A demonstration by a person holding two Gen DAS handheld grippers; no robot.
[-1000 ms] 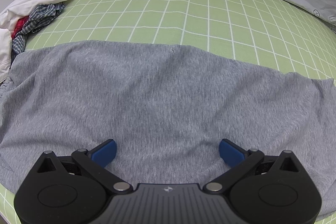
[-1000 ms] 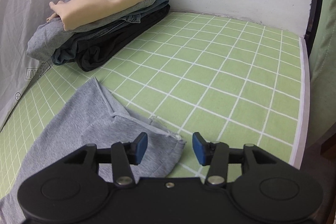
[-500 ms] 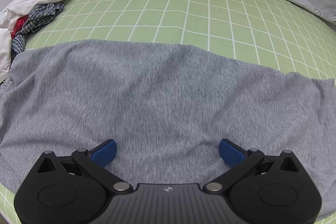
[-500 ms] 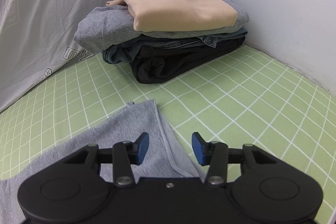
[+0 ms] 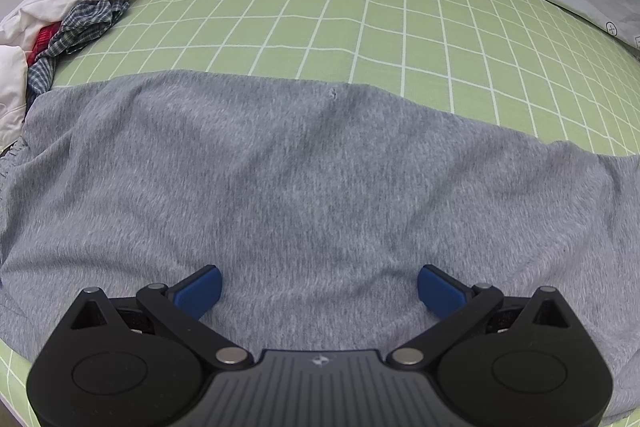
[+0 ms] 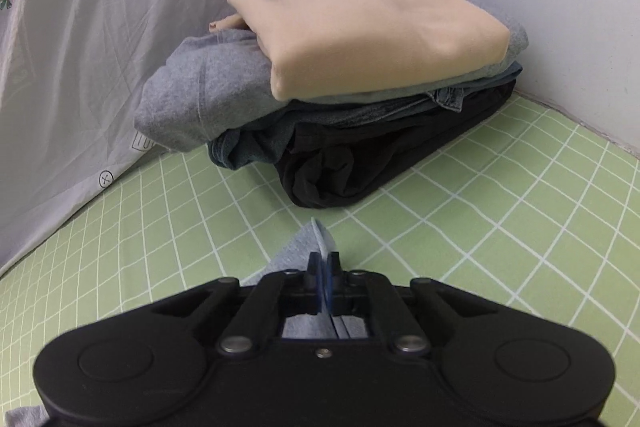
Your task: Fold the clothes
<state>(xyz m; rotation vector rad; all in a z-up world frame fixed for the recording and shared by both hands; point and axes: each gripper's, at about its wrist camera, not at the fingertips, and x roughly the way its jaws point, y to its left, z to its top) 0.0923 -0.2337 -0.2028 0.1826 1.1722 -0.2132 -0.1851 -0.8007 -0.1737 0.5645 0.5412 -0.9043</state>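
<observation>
The grey garment (image 5: pixel 312 187) lies spread flat over the green checked sheet (image 5: pixel 360 7) of what looks like a bed. One corner of it (image 6: pixel 316 239) sticks up between the fingers of the right gripper (image 6: pixel 323 267), which have just been closing and now sit pinched together on the cloth. The left gripper (image 5: pixel 319 287) hangs over the broad middle of the garment with its blue fingers (image 5: pixel 199 287) wide apart, holding nothing.

The risk from here is the thin bite: only a little fabric shows past the right tips, so a quick pull could let the corner slip out. With the left fingers not pinning anything, dragging one corner could also slide the whole garment and skew the fold.

Beyond the pinched corner stands a stack of folded clothes (image 6: pixel 360 75) against the wall. At the left wrist view's far edge lies a loose heap of unfolded laundry (image 5: pixel 68 23).
</observation>
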